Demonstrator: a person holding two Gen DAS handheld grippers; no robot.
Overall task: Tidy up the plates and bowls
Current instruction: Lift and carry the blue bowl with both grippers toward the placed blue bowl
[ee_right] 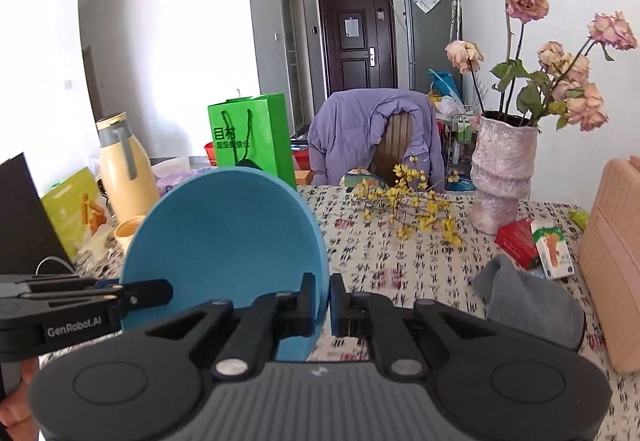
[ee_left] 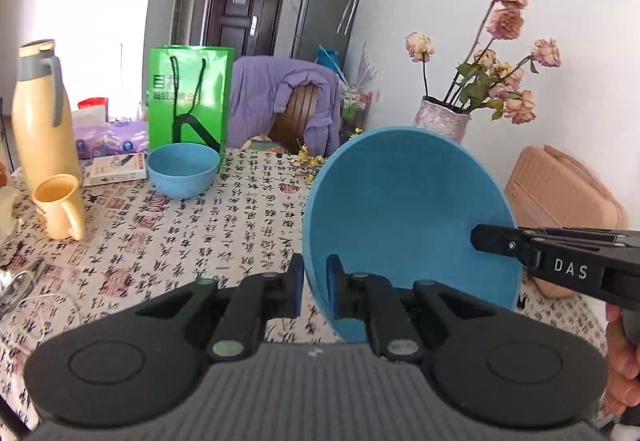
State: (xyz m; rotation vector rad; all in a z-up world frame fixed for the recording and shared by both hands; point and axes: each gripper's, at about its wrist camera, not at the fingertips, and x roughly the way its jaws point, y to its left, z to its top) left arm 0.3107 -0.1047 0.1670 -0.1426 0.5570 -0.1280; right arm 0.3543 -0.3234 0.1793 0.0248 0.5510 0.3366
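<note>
A large blue bowl is held tilted above the patterned tablecloth, its inside facing the left wrist camera. My left gripper is shut on the rim's left side. My right gripper reaches in from the right and grips the opposite rim. In the right wrist view the same bowl stands at the left. There my right gripper is shut on its right rim, and my left gripper pinches the left rim. A smaller blue bowl sits upright on the table, far left.
A yellow thermos and yellow mug stand at the left, with a green paper bag behind the small bowl. A vase of dried roses, a pink case, a grey cloth and a red box are on the right.
</note>
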